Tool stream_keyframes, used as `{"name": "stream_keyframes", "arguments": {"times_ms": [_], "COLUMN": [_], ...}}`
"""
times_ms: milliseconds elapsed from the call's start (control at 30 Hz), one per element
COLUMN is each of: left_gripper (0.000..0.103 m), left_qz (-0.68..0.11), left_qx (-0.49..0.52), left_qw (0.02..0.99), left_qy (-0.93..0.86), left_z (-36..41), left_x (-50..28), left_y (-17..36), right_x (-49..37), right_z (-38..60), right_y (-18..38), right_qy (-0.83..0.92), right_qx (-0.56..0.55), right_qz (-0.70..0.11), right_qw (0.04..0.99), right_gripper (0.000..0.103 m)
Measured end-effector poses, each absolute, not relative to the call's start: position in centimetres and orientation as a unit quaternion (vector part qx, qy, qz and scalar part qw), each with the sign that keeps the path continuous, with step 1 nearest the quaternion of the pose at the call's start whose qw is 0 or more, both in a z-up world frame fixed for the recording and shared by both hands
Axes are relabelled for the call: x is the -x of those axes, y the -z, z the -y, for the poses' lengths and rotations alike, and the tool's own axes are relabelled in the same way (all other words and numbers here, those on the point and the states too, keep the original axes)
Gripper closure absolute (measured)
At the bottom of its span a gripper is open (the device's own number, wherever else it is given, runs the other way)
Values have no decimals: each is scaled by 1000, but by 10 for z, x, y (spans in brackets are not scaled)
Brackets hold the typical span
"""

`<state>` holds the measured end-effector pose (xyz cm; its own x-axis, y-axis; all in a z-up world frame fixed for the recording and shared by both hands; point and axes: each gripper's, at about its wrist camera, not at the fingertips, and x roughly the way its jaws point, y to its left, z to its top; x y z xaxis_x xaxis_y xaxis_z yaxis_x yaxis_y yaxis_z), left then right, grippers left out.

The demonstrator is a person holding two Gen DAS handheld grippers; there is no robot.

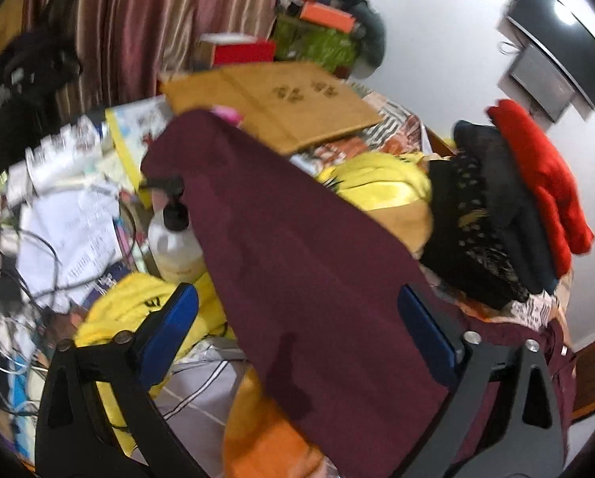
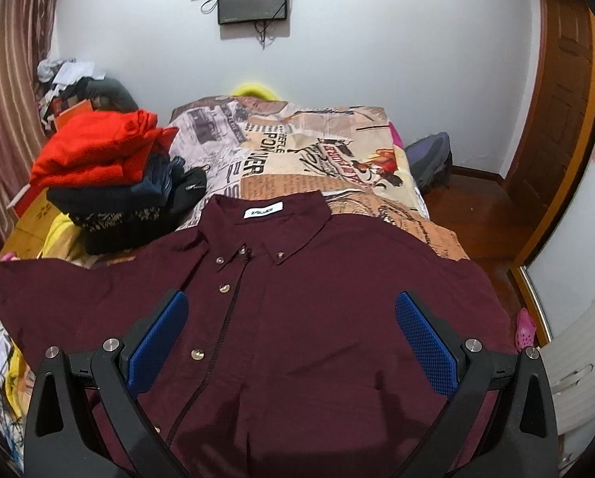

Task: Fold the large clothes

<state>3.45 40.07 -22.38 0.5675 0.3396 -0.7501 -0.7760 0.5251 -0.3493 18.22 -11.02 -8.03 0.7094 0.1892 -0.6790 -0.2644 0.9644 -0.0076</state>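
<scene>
**A:** A maroon button-down shirt (image 2: 297, 286) lies spread face-up on a bed, collar toward the far wall, body running back toward the cameras. Where do the grippers stand?

**B:** The right gripper (image 2: 291, 338) hangs over the chest, jaws wide and released, nothing between the blue pads. The button placket runs just inside its left pad, so the shirt's long axis lines up roughly with the way this gripper points.

**A:** And the other?

**B:** The left gripper (image 1: 297, 330) is likewise spread and empty, poised above a sleeve (image 1: 281, 215) that stretches away from it at a slant across the bed's cluttered side. That sleeve looks like the likelier first fold, and the left hand is the nearer to it.

**A:** Anything legible?

**B:** A white collar label (image 2: 263, 212) carries dark lettering, too small to read for certain. The printed bedspread (image 2: 297, 147) shows "POWER" in block capitals.

**A:** Around it?

**B:** A stack of folded clothes (image 2: 110, 183), red on top, beside the shirt's shoulder; a pump bottle (image 1: 174, 239) and a flattened cardboard box (image 1: 273, 103) near the sleeve.
</scene>
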Motion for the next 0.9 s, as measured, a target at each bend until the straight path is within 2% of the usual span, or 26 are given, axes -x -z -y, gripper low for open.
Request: {"name": "stream_keyframes", "arguments": {"times_ms": [67, 167, 267, 367, 467, 533, 567, 667, 733, 900], "left_gripper": [16, 21, 32, 39, 54, 58, 63, 93, 98, 100], "left_qz": [-318, -318, -310, -303, -306, -310, -318, -335, -335, -321], "left_qx": [374, 403, 436, 442, 446, 436, 426, 408, 390, 300], "left_qw": [801, 786, 774, 770, 767, 770, 769, 763, 768, 804], "left_qy": [-343, -345, -341, -347, -345, -348, -355, -374, -381, -400], "left_z": [-416, -435, -453, -467, -480, -486, -490, -497, -496, -476], "left_x": [-32, -29, -27, -28, -34, -39, -43, -52, -57, -76], "left_y": [240, 260, 276, 283, 286, 286, 287, 287, 281, 236], "right_x": [-183, -187, -189, -190, -189, -189, -189, -189, -188, -186], "right_z": [105, 99, 94, 91, 87, 86, 86, 87, 87, 91], "right_y": [82, 84, 85, 87, 87, 87, 86, 85, 83, 80], "right_qy": [-123, -125, -126, -128, -128, -127, -127, -128, -126, -121], "right_qx": [61, 67, 69, 73, 77, 79, 79, 77, 79, 77], "right_qz": [-362, -366, -370, -373, -374, -373, -374, -372, -369, -366], "right_qw": [922, 920, 918, 916, 915, 915, 915, 916, 917, 919], "right_gripper": [0, 0, 0, 0, 0, 0, 0, 0, 0, 0]}}
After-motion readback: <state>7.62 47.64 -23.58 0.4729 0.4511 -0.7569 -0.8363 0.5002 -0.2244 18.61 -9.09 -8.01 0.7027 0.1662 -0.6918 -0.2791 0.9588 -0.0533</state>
